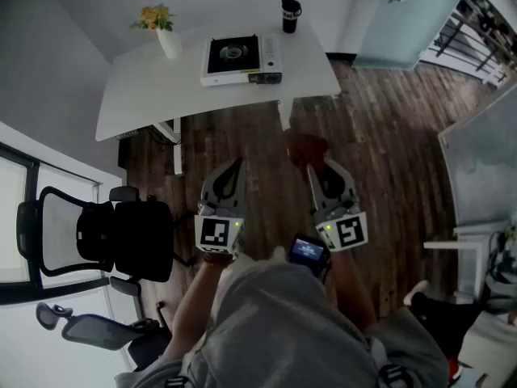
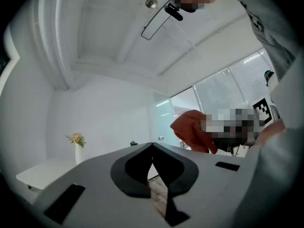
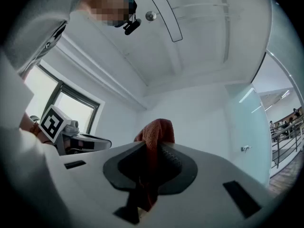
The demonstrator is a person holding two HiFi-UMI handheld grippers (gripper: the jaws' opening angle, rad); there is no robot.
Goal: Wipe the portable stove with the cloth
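Observation:
The portable stove [image 1: 240,58], white with a black top and round burner, sits on the white table [image 1: 145,95] far ahead in the head view. My right gripper [image 1: 308,165] is shut on a rust-red cloth [image 1: 305,148], which bunches above its jaws in the right gripper view, cloth [image 3: 155,136]. My left gripper [image 1: 239,162] is shut with nothing in it; its jaws meet at a point, left gripper [image 2: 152,146]. Both grippers are held side by side over the wooden floor, well short of the table. The cloth [image 2: 192,131] also shows to the right in the left gripper view.
A white vase of flowers [image 1: 164,32] and a black mug [image 1: 290,14] stand on the table beside the stove. A black office chair [image 1: 113,237] is at the left. A glass partition [image 1: 481,168] and small white table [image 1: 468,253] are at the right.

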